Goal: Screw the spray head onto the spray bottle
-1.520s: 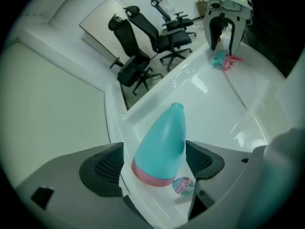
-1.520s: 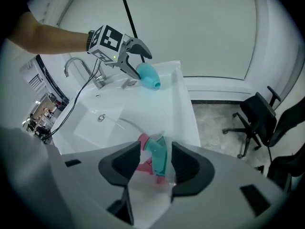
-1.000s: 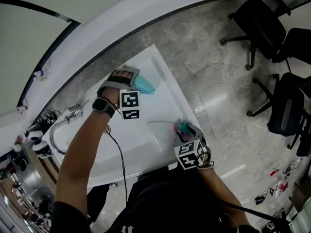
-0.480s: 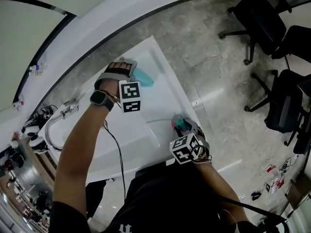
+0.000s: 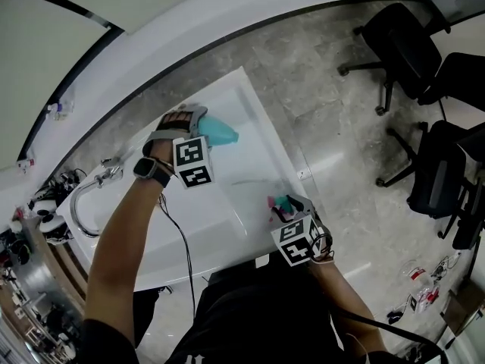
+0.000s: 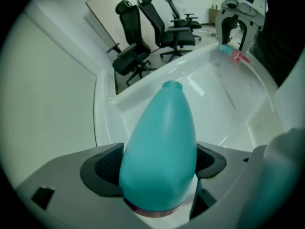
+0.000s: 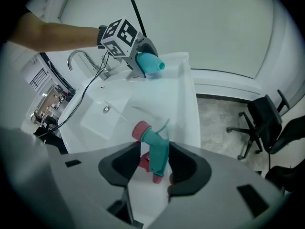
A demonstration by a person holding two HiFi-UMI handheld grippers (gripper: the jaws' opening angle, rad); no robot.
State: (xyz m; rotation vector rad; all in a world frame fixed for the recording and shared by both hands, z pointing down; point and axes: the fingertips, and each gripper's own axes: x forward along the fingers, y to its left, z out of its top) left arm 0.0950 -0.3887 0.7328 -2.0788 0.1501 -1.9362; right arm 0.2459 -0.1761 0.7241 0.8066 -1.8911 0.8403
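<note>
The bottle (image 6: 159,142) is clamped at its wide base between the pads of the left tool (image 5: 203,127). It is held over the far end of the white sink (image 5: 220,218), with its threaded neck bare and open. The spray head (image 7: 155,149) is held by the right tool (image 7: 153,165), whose jaws are partly closed on its teal body. The pink collar and nozzle are left showing, and a thin clear tube (image 6: 261,82) trails from the head. The head is kept over the near side of the sink, well apart from the bottle.

So far, only the picking up of both parts appears to be done; nothing has been joined. What is left, it is judged, is nearly the whole assembly. The two parts must be brought together and the tube fed into the neck. The collar must then be seated squarely on the thread and turned until tight.
</note>
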